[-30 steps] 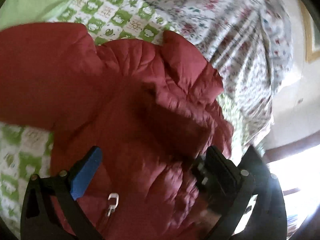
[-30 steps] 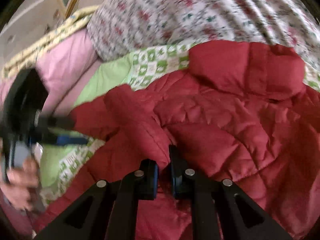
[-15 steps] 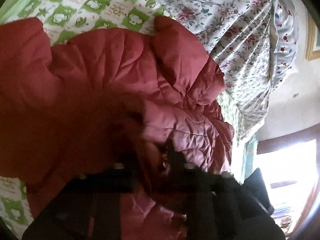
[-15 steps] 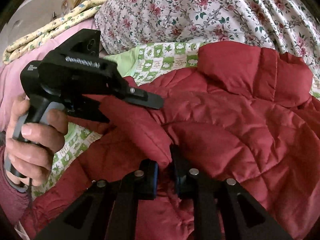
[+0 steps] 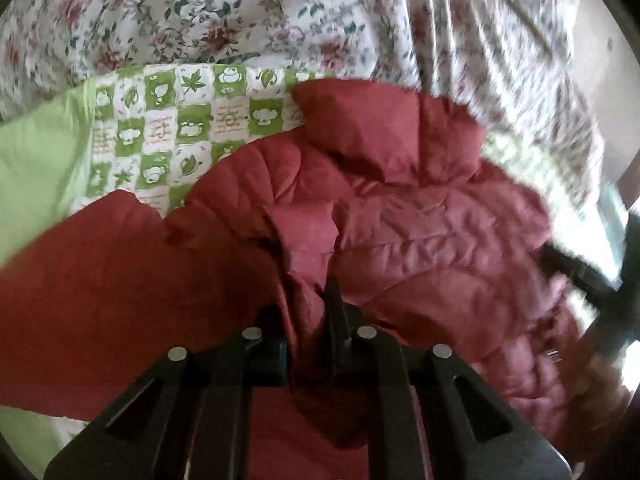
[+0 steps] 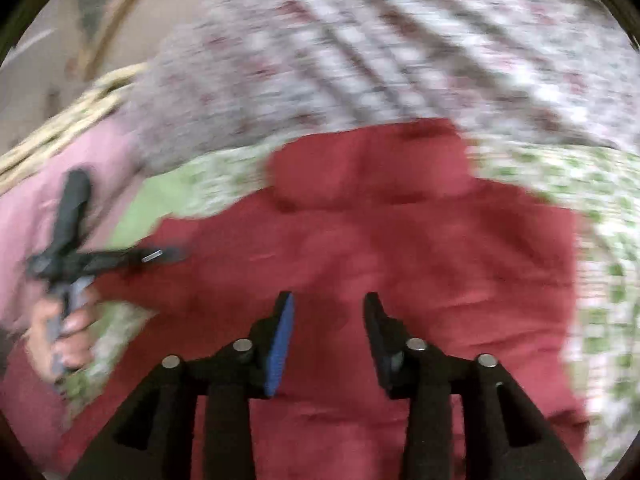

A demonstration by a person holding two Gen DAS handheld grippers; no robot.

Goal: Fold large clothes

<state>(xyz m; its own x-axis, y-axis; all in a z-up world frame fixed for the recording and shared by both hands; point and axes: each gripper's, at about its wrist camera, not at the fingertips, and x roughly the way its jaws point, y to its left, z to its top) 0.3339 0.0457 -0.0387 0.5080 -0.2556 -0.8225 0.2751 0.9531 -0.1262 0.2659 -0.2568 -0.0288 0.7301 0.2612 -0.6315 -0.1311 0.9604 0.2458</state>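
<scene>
A red quilted puffer jacket (image 5: 400, 216) lies spread on a bed and fills the middle of both views (image 6: 400, 248). My left gripper (image 5: 308, 304) is shut on a fold of the jacket's fabric, which bunches up between its fingers. My right gripper (image 6: 328, 312) is open and empty, just above the jacket's flat middle. The left gripper and the hand holding it also show at the left of the right wrist view (image 6: 160, 256). The right wrist view is blurred by motion.
A green and white patchwork quilt (image 5: 168, 128) lies under the jacket. A floral sheet (image 5: 280, 16) is heaped behind it. A pink blanket (image 6: 36, 184) is at the far left. A bright window (image 5: 616, 216) is at the right.
My left gripper has shut on a fold of the jacket. My right gripper has let go of its fold and opened, and the jacket now lies flatter beneath it.
</scene>
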